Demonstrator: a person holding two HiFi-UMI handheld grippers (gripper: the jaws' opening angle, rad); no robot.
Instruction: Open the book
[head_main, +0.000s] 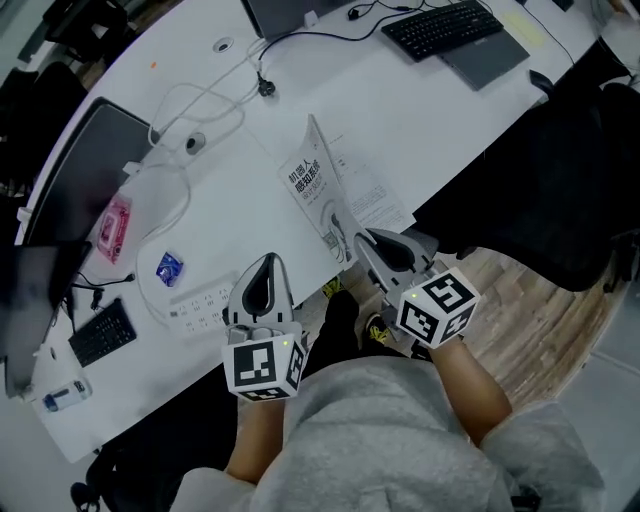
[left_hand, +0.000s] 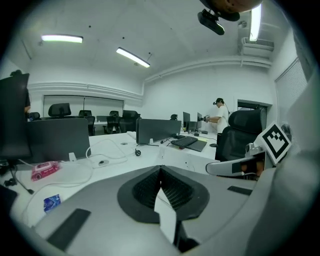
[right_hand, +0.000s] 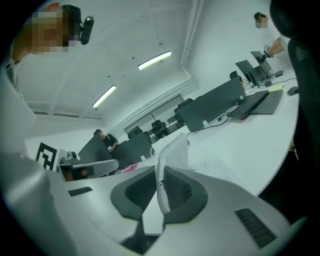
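The book (head_main: 322, 190) is a thin white booklet near the table's front edge. Its printed cover stands lifted, and an inner page (head_main: 375, 200) lies flat on the table to its right. My right gripper (head_main: 362, 238) is shut on the lower edge of the lifted cover. In the right gripper view the sheet (right_hand: 172, 150) rises from between the black pads (right_hand: 177, 192). My left gripper (head_main: 268, 258) hangs a little left of the book with its jaws together and touches nothing. In the left gripper view its pads (left_hand: 175, 192) meet, with no part of the book between them.
On the white table (head_main: 430, 120) lie a black keyboard (head_main: 440, 25) on a grey laptop, a white cable (head_main: 190, 110), a pink packet (head_main: 113, 228), a blue packet (head_main: 169, 267) and a small black keyboard (head_main: 103, 333). A black chair (head_main: 560, 190) stands at the right.
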